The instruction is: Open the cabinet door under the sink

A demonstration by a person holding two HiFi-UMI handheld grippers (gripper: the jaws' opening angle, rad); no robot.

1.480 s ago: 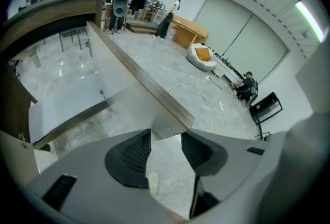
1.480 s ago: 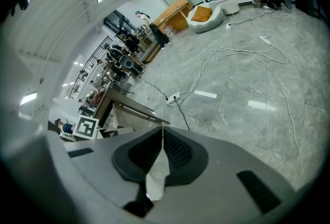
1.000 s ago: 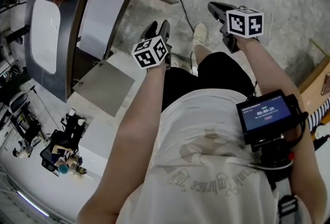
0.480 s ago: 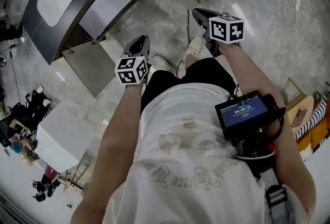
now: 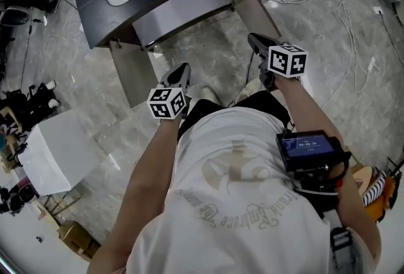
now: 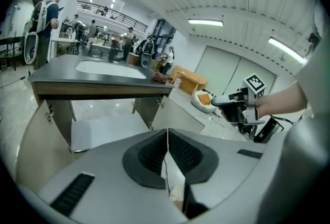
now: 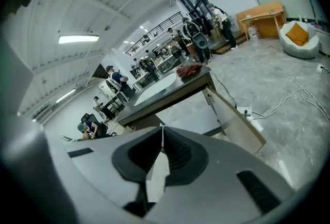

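The stone floor (image 5: 214,61) carries the sink cabinet (image 5: 91,1), which stands ahead of the person. Its long side runs across the line both tongs point along, and it is well apart from them. Both doors stand swung out toward the person. The left door (image 5: 129,77) lies nearer the left tongs (image 5: 181,72), and the right door (image 5: 255,11) nearer the right tongs (image 5: 254,39). The left tongs have just been closing and now meet on nothing; the right tongs are likewise together and empty. With both doors wide, the opening looks done.
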